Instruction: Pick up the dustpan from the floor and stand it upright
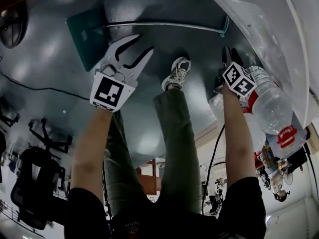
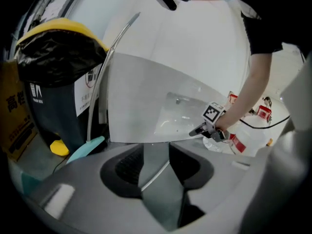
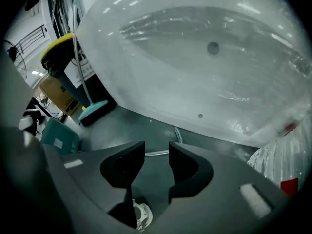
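In the head view, the green dustpan [image 1: 84, 36] lies flat on the dark floor [image 1: 50, 83]. Its long thin handle [image 1: 164, 24] runs along the floor toward a big see-through plastic sheet [image 1: 259, 14]. The left gripper [image 1: 142, 44] is low, just beside the pan part. Its fingers are wide apart and hold nothing. The right gripper [image 1: 230, 56] is well away on the other side, close to a big water bottle [image 1: 271, 103] with a red label. The person's shoe [image 1: 177, 72] stands between the two grippers. In the left gripper view, the two dark fingers [image 2: 122, 167] stand wide open. The thin handle shows as a pale line in the gap between them, and the fingers do not press on it. Behind them is a dark trash bin [image 2: 58, 57] with a yellow rim and a black bag, and a light blue brush head [image 2: 85, 149] sits on the floor next to it. In the right gripper view, the fingers [image 3: 122, 165] have a smaller gap and nothing in it. Only the floor and a bit of the handle farther off show there. The green pan lies far off at the left edge.
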The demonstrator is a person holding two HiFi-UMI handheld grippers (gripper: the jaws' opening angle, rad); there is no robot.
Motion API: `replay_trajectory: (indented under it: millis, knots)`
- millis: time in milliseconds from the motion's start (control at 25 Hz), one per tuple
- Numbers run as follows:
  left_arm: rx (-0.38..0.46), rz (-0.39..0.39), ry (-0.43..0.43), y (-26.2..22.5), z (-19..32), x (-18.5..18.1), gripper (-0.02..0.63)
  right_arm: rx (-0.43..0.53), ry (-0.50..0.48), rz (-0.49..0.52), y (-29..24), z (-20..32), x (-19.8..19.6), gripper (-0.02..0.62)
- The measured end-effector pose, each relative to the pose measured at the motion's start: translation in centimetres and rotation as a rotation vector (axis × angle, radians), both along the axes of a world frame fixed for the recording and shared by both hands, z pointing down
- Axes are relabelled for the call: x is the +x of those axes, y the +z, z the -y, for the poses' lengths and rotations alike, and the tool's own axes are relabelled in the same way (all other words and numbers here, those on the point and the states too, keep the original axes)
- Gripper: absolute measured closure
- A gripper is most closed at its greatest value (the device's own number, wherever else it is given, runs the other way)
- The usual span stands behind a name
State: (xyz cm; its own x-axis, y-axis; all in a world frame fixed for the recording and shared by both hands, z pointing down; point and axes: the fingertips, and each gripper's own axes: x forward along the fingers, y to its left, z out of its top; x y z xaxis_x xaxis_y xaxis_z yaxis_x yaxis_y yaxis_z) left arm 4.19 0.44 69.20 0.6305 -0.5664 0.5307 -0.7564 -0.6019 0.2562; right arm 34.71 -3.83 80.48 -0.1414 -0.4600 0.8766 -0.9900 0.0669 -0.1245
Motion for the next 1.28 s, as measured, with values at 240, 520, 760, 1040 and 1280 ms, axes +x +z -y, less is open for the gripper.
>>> replay_trajectory:
  millis: [240,520,760,1040,1280]
  knots:
    - [0.007,0.013,-0.003,6.9,0.7,0.9,0.434,-0.042,0.032,0.004,7.6,1.7,1.4,0.463]
    - [-0.02,0.026,0.067,13.5,0.5,3.3,0.434,-0.082,-0.023,-0.082,14.2,3.8,4.1,0.463]
    - [-0.046,0.031,0.027,15.5,0.7,2.2,0.434,-0.088,-0.075,-0.144,17.1,7.0,5.0,0.464]
    - [-0.063,0.03,0.02,18.3,0.7,2.6,0.434,-0.113,-0.111,-0.159,21.4,8.4,5.8,0.465]
    - [-0.073,0.017,-0.003,18.0,1.8,2.5,0.434,-0.177,-0.155,-0.212,20.8,7.5,6.0,0.531]
